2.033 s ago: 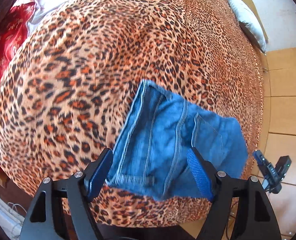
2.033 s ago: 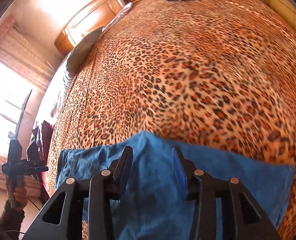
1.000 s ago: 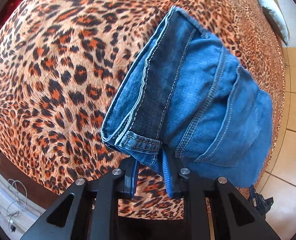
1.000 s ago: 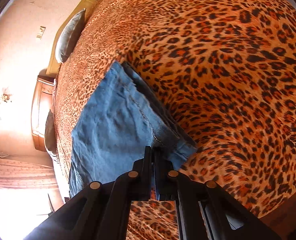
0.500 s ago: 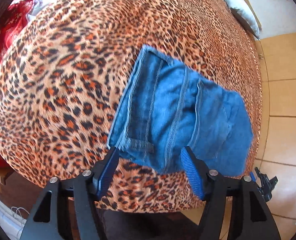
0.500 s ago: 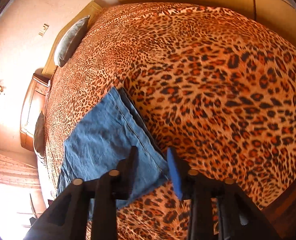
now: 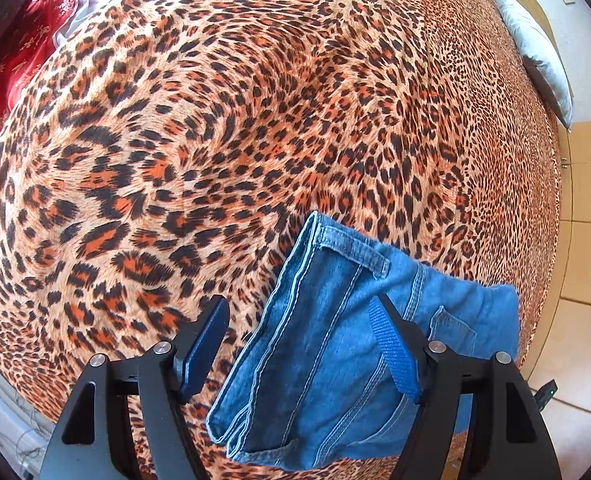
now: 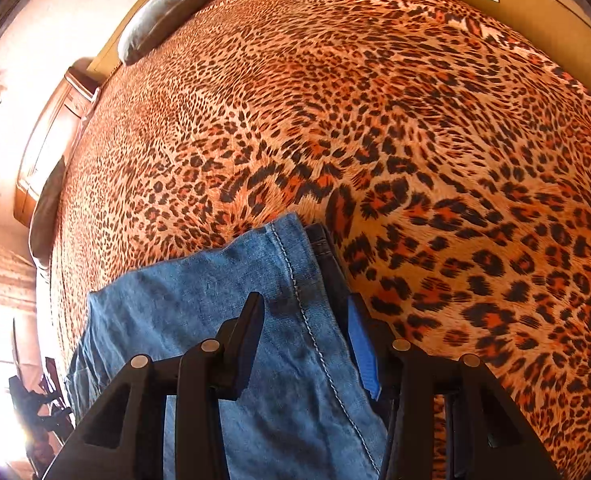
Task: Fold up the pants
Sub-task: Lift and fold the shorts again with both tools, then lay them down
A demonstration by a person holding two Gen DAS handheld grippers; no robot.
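The blue denim pants (image 7: 335, 344) lie folded into a small stack near the front edge of the leopard-print bed (image 7: 215, 140). In the left wrist view the waistband end with a belt loop and back pocket faces me. My left gripper (image 7: 299, 344) is open and empty, hovering above that end. In the right wrist view the pants (image 8: 215, 320) show a plain folded face with a seam. My right gripper (image 8: 303, 332) is open and empty above that edge.
A grey pillow (image 7: 543, 52) lies at the head of the bed and also shows in the right wrist view (image 8: 167, 4). Red cloth (image 7: 11, 72) lies beyond the bed's left side. A wooden cabinet (image 8: 51, 136) stands by the wall. Tiled floor (image 7: 575, 320) borders the bed.
A second ago both grippers were shut on the folded pants' edges. They have since opened, let go and drawn back up, leaving the folded pants lying on the bed.
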